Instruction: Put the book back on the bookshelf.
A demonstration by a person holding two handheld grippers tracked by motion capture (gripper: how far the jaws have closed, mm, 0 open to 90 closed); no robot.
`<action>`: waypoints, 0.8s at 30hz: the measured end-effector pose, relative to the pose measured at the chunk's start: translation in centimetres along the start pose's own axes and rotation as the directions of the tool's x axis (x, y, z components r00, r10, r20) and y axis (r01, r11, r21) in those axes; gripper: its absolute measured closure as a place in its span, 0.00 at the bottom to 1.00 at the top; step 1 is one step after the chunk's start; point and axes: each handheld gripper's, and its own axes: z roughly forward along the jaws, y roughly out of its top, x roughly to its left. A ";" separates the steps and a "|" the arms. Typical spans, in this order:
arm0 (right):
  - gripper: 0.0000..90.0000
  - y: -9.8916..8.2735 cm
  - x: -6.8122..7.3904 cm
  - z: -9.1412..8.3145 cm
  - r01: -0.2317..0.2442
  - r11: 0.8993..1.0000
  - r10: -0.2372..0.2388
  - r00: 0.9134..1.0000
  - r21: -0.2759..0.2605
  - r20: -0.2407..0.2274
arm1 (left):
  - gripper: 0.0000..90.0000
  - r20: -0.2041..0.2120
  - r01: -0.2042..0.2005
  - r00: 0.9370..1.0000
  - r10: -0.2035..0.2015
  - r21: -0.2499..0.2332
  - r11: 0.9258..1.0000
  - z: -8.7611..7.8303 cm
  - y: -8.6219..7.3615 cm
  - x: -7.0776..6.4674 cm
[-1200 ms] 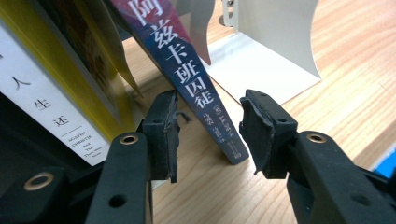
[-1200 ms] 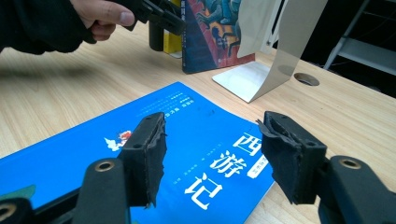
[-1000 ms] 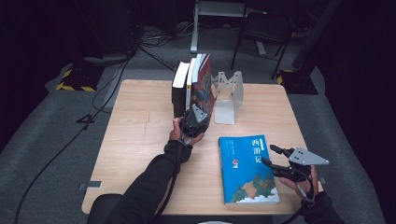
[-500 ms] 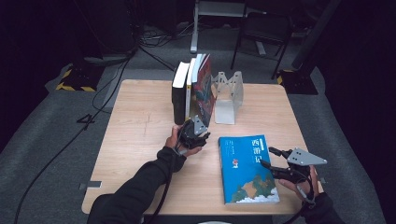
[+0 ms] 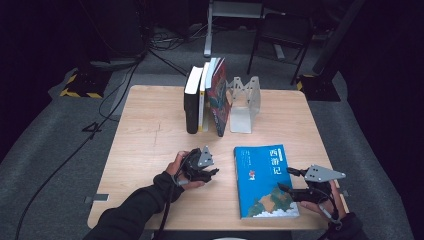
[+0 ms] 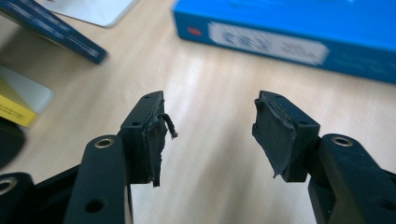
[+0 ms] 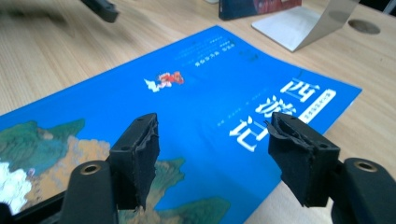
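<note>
I see one blue paperback (image 5: 265, 181) lying flat on the wooden table (image 5: 150, 130), its cover carrying white Chinese characters, a small red figure and a green-and-white landscape; it sits under and ahead of my right gripper (image 7: 212, 156), whose fingers stand apart above the cover's lower right part, gripping nothing and just widened. My left gripper (image 6: 210, 135) is released too, its jaws just opened over bare wood, the book's spine just beyond the fingertips. Farther off I count three upright books (image 5: 207, 97) beside one metal bookend (image 5: 245, 102).
</note>
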 end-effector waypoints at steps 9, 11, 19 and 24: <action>0.34 -1.1 -0.1 -1.2 -0.020 0.999 0.021 0.999 0.039 -0.025 | 0.44 0.090 -0.040 0.995 0.036 0.044 0.998 -1.1 -2.5 -1.7; 0.33 -1.4 0.0 -1.6 -0.013 0.998 0.015 0.999 0.055 -0.038 | 0.43 0.112 -0.037 0.993 0.031 0.051 0.998 -1.4 -3.0 -1.9; 0.33 -3.1 -0.2 -2.8 -0.019 0.991 0.025 0.999 0.129 -0.044 | 0.39 0.155 -0.028 0.988 0.017 0.067 0.997 -1.9 -4.1 -2.7; 0.36 -4.5 -0.6 -3.9 -0.052 0.989 0.057 0.998 0.136 -0.037 | 0.37 0.173 -0.019 0.985 0.009 0.057 0.998 -2.0 -4.4 -3.1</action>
